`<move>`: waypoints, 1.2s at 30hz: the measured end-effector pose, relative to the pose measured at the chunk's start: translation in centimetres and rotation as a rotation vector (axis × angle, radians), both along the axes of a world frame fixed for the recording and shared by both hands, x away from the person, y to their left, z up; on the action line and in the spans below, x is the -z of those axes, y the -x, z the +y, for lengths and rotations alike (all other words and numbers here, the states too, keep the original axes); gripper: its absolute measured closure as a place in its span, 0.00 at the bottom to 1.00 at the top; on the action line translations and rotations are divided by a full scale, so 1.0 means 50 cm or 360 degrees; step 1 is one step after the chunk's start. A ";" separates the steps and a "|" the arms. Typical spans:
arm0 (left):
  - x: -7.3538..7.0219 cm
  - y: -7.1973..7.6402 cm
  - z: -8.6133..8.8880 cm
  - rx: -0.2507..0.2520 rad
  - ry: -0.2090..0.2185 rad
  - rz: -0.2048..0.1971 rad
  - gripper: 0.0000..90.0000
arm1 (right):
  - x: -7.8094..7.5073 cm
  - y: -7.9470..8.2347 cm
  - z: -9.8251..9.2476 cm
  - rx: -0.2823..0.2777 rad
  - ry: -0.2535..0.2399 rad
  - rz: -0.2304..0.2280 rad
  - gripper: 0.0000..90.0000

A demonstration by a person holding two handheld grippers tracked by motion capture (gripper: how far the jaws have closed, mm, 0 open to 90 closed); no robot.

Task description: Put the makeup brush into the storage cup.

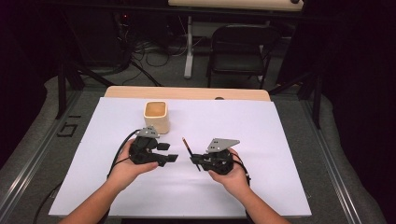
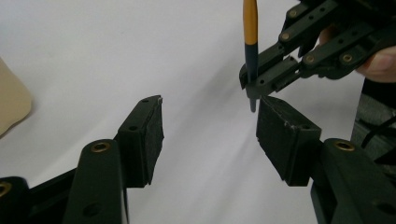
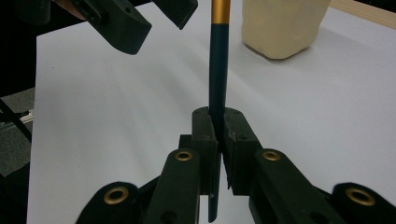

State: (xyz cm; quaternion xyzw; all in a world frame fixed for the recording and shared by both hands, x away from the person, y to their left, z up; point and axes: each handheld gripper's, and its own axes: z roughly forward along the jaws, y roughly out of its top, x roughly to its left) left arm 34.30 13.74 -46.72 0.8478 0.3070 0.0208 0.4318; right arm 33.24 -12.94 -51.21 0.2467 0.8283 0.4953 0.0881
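My right gripper [image 1: 196,161] is shut on a thin dark pencil [image 1: 189,150] with an orange band, near its lower end. The pencil [image 3: 218,70] rises straight up from between the pressed pads of the right gripper [image 3: 219,135]. My left gripper [image 1: 171,152] points right toward it with its jaws open and nothing between them. In the left gripper view its two pads [image 2: 148,135] stand wide apart around the left gripper [image 2: 212,126]. Just beyond the right pad are the pencil [image 2: 251,42] and the right gripper [image 2: 254,84]. A cream cup [image 1: 156,115] stands upright behind the left gripper.
A white sheet [image 1: 261,135] covers the table, with a wooden edge [image 1: 187,92] at the far side. The cream cup [image 3: 282,25] is beyond the pencil to the right in the right gripper view. A black chair [image 1: 240,51] and cables lie beyond the table.
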 end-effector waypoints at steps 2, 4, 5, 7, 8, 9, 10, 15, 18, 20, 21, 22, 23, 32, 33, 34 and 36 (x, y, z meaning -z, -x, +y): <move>0.002 0.001 0.002 -0.0017 0.0055 0.0003 0.47 | 0.002 0.000 0.000 0.0004 -0.0013 0.0007 0.94; 0.004 0.002 0.003 -0.0024 0.0102 0.0015 0.49 | 0.004 0.000 0.000 0.0009 -0.0027 0.0018 0.94; 0.005 0.003 0.004 -0.0027 0.0115 0.0015 0.50 | 0.004 0.000 0.000 0.0011 -0.0037 0.0022 0.94; 0.008 0.004 0.004 -0.0037 0.0155 0.0027 0.52 | 0.005 0.000 0.001 0.0012 -0.0048 0.0028 0.94; 0.010 0.003 0.004 -0.0039 0.0178 0.0036 0.52 | 0.006 0.000 0.001 0.0013 -0.0056 0.0032 0.94; 0.012 0.003 0.004 -0.0038 0.0195 0.0041 0.53 | 0.006 0.000 0.002 0.0014 -0.0058 0.0035 0.94; 0.014 0.003 0.004 -0.0033 0.0206 0.0037 0.54 | 0.007 -0.001 0.002 0.0016 -0.0062 0.0035 0.94; 0.024 0.003 0.001 -0.0059 0.0255 0.0039 0.56 | 0.009 -0.001 0.007 0.0015 -0.0098 0.0065 0.94; 0.028 0.004 -0.002 -0.0060 0.0280 0.0045 0.58 | 0.010 0.000 0.010 0.0019 -0.0104 0.0078 0.94; 0.030 0.004 -0.004 -0.0052 0.0294 0.0042 0.60 | 0.011 -0.001 0.013 0.0024 -0.0116 0.0088 0.94; 0.031 0.005 -0.004 -0.0054 0.0301 0.0039 0.60 | 0.012 -0.001 0.014 0.0026 -0.0124 0.0095 0.94; 0.031 0.005 -0.005 -0.0058 0.0302 0.0030 0.60 | 0.012 -0.001 0.015 0.0025 -0.0133 0.0097 0.94; 0.032 0.006 -0.005 -0.0061 0.0310 0.0023 0.61 | 0.012 -0.001 0.016 0.0025 -0.0138 0.0101 0.94; 0.039 0.008 0.000 -0.0099 0.0426 0.0022 0.63 | 0.015 0.001 0.026 0.0029 -0.0180 0.0143 0.94; 0.039 0.009 0.000 -0.0104 0.0433 0.0019 0.63 | 0.015 0.000 0.026 0.0029 -0.0191 0.0145 0.94; 0.039 0.009 0.000 -0.0107 0.0436 0.0019 0.63 | 0.015 0.000 0.027 0.0031 -0.0201 0.0145 0.94; 0.040 0.010 0.001 -0.0119 0.0448 0.0014 0.64 | 0.016 0.000 0.027 0.0032 -0.0213 0.0149 0.94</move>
